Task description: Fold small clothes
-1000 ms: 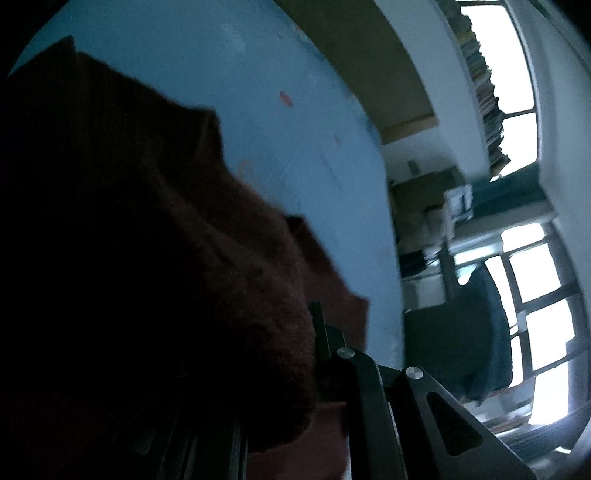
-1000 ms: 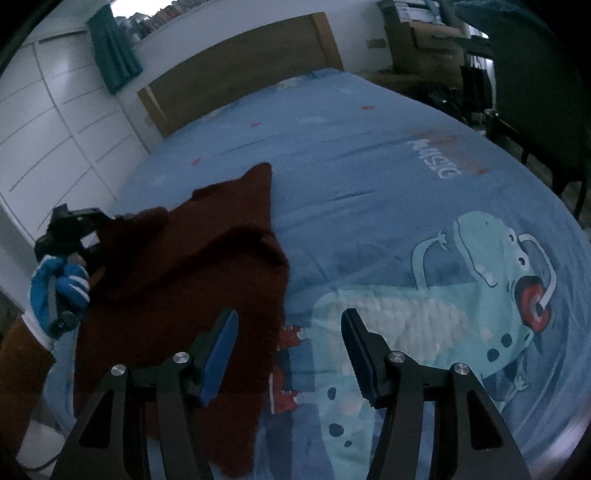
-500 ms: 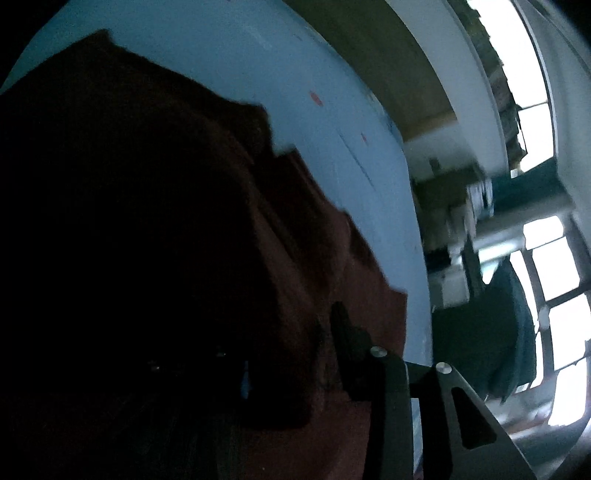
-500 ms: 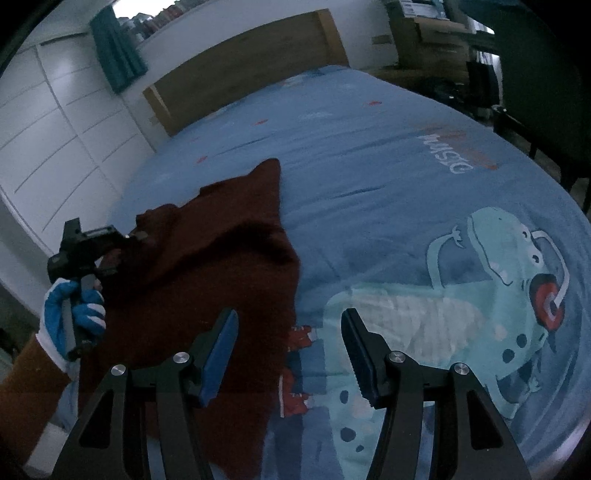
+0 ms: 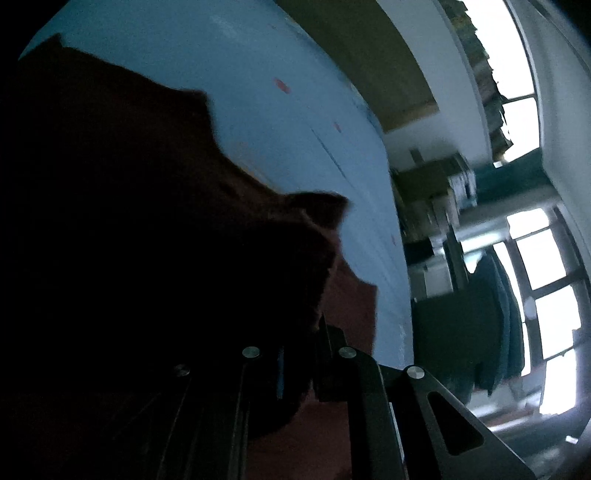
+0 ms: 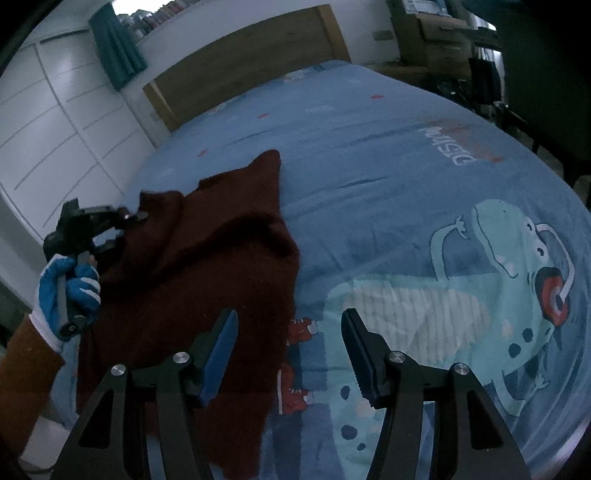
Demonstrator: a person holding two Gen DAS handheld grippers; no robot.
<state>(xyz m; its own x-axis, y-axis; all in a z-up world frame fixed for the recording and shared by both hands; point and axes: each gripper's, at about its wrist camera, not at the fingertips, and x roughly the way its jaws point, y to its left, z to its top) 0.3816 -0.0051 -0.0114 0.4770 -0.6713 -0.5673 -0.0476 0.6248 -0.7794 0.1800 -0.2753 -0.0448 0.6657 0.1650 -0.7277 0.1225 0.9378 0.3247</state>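
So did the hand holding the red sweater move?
Yes. In the right wrist view, the left gripper pinching the red sweater now sits higher and further right, nearer the wooden headboard than a second ago.

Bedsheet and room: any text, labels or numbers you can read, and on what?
"MUSIC": white letters, seen upside down, on the blue bedsheet, my best reading.
Book spines above the curtain: too small to read.
Boxes past the bed: labels blurred.
Left wrist view: nothing readable.
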